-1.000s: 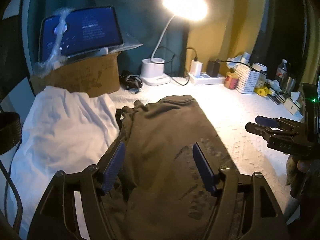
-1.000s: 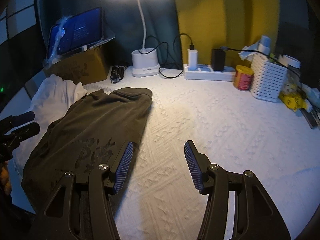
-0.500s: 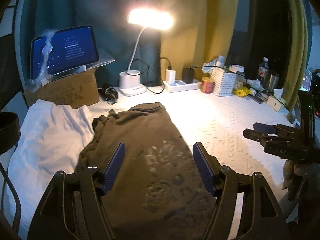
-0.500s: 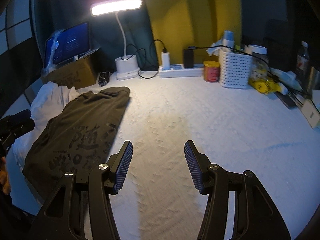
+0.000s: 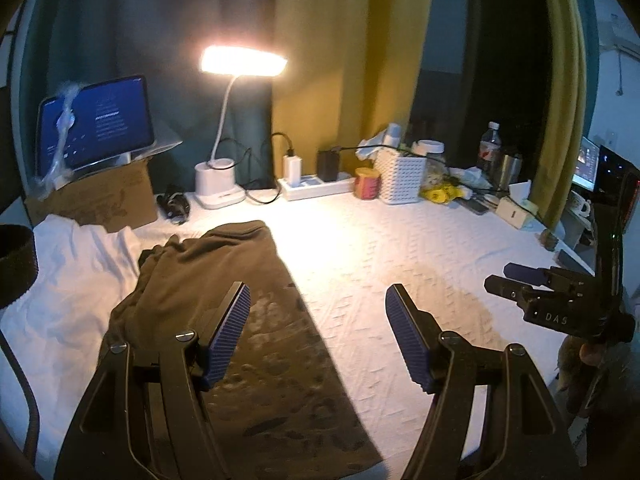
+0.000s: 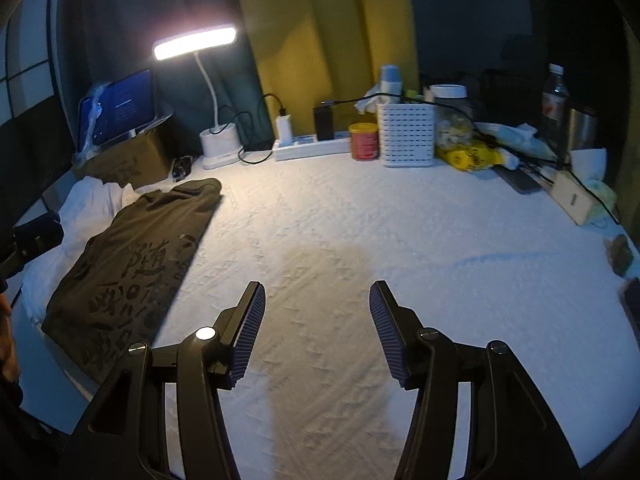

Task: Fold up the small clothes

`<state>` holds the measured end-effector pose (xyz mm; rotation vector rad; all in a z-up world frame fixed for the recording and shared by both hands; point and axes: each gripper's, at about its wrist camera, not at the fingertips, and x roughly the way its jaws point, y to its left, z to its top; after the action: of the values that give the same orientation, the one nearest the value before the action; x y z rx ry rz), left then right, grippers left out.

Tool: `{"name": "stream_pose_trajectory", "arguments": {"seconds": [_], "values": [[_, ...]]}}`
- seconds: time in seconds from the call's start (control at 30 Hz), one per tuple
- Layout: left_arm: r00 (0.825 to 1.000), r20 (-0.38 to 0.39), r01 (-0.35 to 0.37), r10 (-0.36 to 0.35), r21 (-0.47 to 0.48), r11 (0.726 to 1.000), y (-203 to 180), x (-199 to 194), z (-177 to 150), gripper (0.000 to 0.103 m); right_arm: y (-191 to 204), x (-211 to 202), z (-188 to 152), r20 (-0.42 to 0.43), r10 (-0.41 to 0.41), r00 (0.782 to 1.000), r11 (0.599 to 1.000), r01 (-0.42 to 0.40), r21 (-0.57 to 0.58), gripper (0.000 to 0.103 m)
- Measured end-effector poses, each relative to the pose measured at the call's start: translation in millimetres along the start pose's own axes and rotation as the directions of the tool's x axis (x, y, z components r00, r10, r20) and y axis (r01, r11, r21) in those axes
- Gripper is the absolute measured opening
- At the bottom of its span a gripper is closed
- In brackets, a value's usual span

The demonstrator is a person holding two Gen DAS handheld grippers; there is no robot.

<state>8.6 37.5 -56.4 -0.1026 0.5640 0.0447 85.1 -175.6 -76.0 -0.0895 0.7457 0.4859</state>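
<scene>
Olive garment (image 5: 224,280), left-wrist view: folded flat at 8 o'clock on white bedding (image 5: 400,260); left gripper (image 5: 318,336) wide open, empty. Right-wrist view: garment at 9 o'clock; right gripper (image 6: 316,332) open, empty. Soft, light, probably best pinched at hem corners.

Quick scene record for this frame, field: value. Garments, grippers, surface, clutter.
surface: white textured cover
dark garment: olive shirt, printed side up, lying flat at left
white garment: white cloth, rumpled, left of the olive shirt and partly under it
left gripper: left gripper, open, empty, over the olive shirt's right edge
right gripper: right gripper, open, empty, over bare cover
back edge: lit desk lamp, tablet on cardboard box, white basket
</scene>
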Motion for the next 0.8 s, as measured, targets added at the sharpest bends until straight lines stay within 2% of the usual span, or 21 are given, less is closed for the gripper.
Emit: {"name": "stream_pose_trajectory", "arguments": {"seconds": [0.07, 0.13, 0.17, 0.27, 0.3, 0.43, 0.53, 0.67, 0.8], "values": [[1.000, 0.012, 0.003, -0.004, 0.011, 1.000, -5.9, -2.5, 0.5, 0.073, -6.1, -4.2, -2.3, -0.004, -0.012, 1.000, 1.000, 0.012, 0.003, 0.058], [1.000, 0.027, -0.002, 0.001, 0.014, 1.000, -11.9, -4.0, 1.6, 0.089, -11.8, -10.1, -3.3, -0.001, -0.026, 1.000, 1.000, 0.026, 0.000, 0.058], [0.999, 0.036, -0.002, 0.001, 0.014, 1.000, -13.9, -5.1, 2.4, 0.089, -15.5, -15.1, -3.6, 0.005, -0.034, 0.999, 0.999, 0.034, 0.003, 0.059], [0.998, 0.066, -0.016, 0.014, 0.034, 0.999, -21.9, -9.5, 6.7, 0.089, -24.0, -31.1, -2.5, 0.034, -0.047, 0.998, 0.999, 0.047, 0.012, 0.079], [0.997, 0.072, -0.019, 0.016, 0.039, 0.999, -23.9, -10.3, 8.2, 0.089, -26.3, -36.3, -2.0, 0.044, -0.049, 0.998, 0.999, 0.049, 0.016, 0.081], [0.995, 0.094, -0.030, 0.024, 0.053, 0.998, -32.9, -14.9, 14.8, 0.092, -37.4, -57.0, 3.3, 0.083, -0.076, 0.994, 0.997, 0.073, 0.029, 0.081], [0.993, 0.118, -0.033, 0.026, 0.058, 0.998, -37.1, -20.2, 19.6, 0.102, -43.7, -74.3, 8.4, 0.117, -0.095, 0.989, 0.995, 0.092, 0.031, 0.081], [0.993, 0.117, -0.037, 0.026, 0.092, 0.995, -46.4, -20.0, 25.6, 0.102, -48.0, -97.4, 15.7, 0.160, -0.123, 0.979, 0.992, 0.120, 0.028, 0.081], [0.989, 0.151, -0.028, 0.009, 0.123, 0.992, -57.4, -28.1, 30.6, 0.102, -51.2, -116.4, 22.7, 0.196, -0.150, 0.969, 0.989, 0.147, 0.031, 0.081]]}}
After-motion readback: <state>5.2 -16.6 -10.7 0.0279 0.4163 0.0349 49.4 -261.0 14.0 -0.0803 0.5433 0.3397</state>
